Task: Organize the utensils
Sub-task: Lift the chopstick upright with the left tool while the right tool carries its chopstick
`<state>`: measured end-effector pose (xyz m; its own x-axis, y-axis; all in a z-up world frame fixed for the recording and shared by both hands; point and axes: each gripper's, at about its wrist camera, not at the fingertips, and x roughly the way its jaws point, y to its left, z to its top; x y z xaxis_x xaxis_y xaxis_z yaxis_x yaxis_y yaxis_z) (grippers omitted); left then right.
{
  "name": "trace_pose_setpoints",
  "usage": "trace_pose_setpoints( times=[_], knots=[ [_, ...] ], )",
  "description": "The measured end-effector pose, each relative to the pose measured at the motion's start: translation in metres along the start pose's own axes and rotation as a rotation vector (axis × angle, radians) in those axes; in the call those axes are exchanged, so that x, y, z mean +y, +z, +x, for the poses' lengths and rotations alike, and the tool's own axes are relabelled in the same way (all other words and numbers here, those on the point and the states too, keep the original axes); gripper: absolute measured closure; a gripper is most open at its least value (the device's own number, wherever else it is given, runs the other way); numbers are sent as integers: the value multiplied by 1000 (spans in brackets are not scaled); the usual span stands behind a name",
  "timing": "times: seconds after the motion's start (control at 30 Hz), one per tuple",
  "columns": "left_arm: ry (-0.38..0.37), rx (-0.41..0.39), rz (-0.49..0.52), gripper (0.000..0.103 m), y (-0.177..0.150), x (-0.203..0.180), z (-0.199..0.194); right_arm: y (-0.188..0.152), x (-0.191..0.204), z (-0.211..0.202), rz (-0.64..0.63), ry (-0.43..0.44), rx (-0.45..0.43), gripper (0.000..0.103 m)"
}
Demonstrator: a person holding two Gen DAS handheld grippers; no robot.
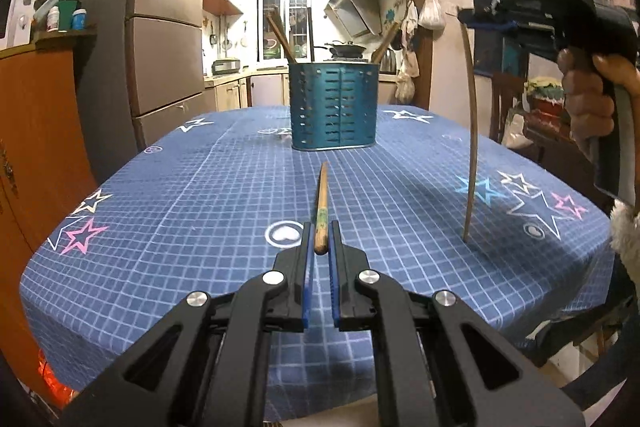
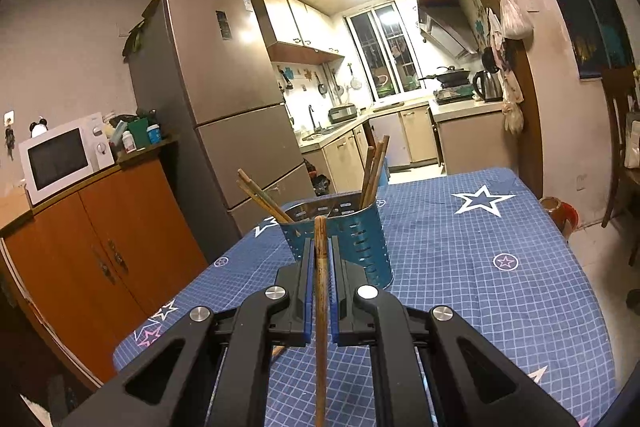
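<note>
L gripper (image 1: 319, 239): nearest in left wrist view; fingers (image 1: 305, 267) w/ blue pads narrowly apart, straddling the near end of a chopstick, slim gap each side, not clearly touching it.
Lying chopstick (image 1: 321, 207): flat on the worktop, green mark near the thick end, thin end pointing toward the holder.
R gripper (image 2: 320, 259): fingers (image 2: 306, 291) pressed onto a wooden chopstick (image 2: 320, 307), pinching it upright; stick runs down past the frame bottom, top just above the fingertips. In left wrist view the same gripper (image 1: 466, 15) sits high at right, hand (image 1: 588, 103) round its handle; held stick (image 1: 472, 131) hangs vertical, lower tip at or just above the cloth, can't tell which.
Worktop (image 1: 200, 227): blue grid cloth w/ star prints, covers whole top.
Holder (image 1: 334, 107): teal perforated metal caddy, upright mid-table, beyond the lying stick; in right wrist view (image 2: 360, 239) just behind the held stick.
Sticks in holder: one bunch leaning left (image 2: 260, 197), another leaning right (image 2: 374, 171).
Far bkgd: fridge (image 2: 232, 107), microwave (image 2: 64, 159) on orange cabinet (image 2: 100, 259), kitchen w/ window (image 2: 384, 55) behind.
</note>
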<state>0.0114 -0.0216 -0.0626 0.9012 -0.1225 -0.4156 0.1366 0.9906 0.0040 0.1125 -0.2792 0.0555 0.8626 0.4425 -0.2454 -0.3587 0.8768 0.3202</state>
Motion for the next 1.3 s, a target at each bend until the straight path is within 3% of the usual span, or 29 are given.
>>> trace_pose_setpoints(
  times=[0.63,0.83,1.3],
  knots=[
    [-12,-46,90,98,36,4,-8,2,45,-21,-207,-94,-100,96],
    [-34,-37,84,98,48,11,-7,0,47,-25,-205,-97,-96,96],
    [-31,-134,49,98,83,30,-22,2,52,-28,-179,-65,-81,96]
  ],
)
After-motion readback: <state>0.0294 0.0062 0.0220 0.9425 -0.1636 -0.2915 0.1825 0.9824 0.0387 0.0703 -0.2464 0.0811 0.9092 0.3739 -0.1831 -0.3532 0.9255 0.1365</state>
